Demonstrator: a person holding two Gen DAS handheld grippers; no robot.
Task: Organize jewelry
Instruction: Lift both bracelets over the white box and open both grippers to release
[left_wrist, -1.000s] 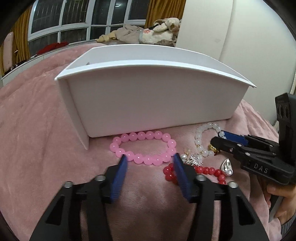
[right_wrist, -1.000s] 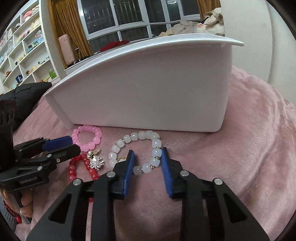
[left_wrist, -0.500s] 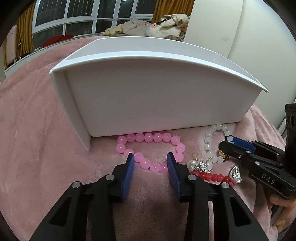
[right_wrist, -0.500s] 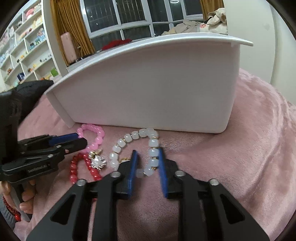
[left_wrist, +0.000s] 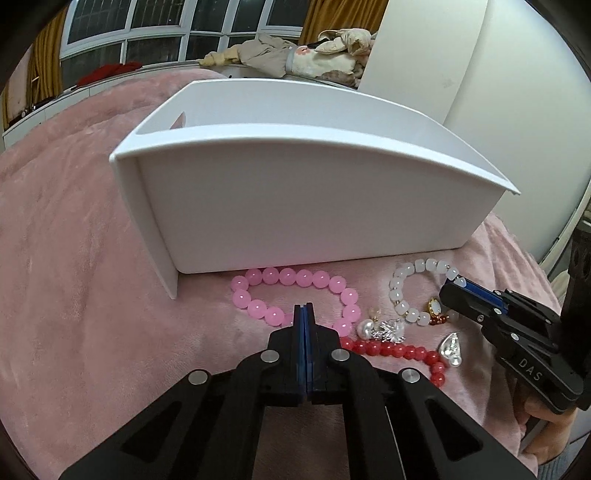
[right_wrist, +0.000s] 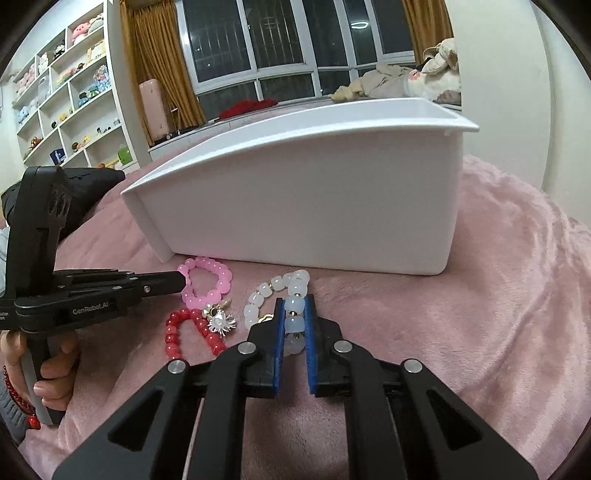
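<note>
A white open box (left_wrist: 314, 206) stands on the pink blanket. In front of it lie a pink bead bracelet (left_wrist: 295, 291), a white bead bracelet (left_wrist: 406, 291), a red bead bracelet (left_wrist: 399, 350) and small silver and pearl charms (left_wrist: 384, 328). My left gripper (left_wrist: 304, 308) is shut at the near side of the pink bracelet, on its cord as far as I can tell. My right gripper (right_wrist: 295, 306) is shut on the white bead bracelet (right_wrist: 295, 321), with beads between its blue pads. The box (right_wrist: 314, 206) stands just behind it.
A silver heart charm (left_wrist: 451, 347) lies right of the red bracelet. Shelves with toys (right_wrist: 62, 107) stand far left, windows and a pile of clothes (left_wrist: 306, 55) at the back. The pink blanket (right_wrist: 498, 295) stretches to the right of the box.
Both grippers moved forward onto the jewelry and closed: the left on the near side of the pink bracelet, the right on the white bracelet's beads.
</note>
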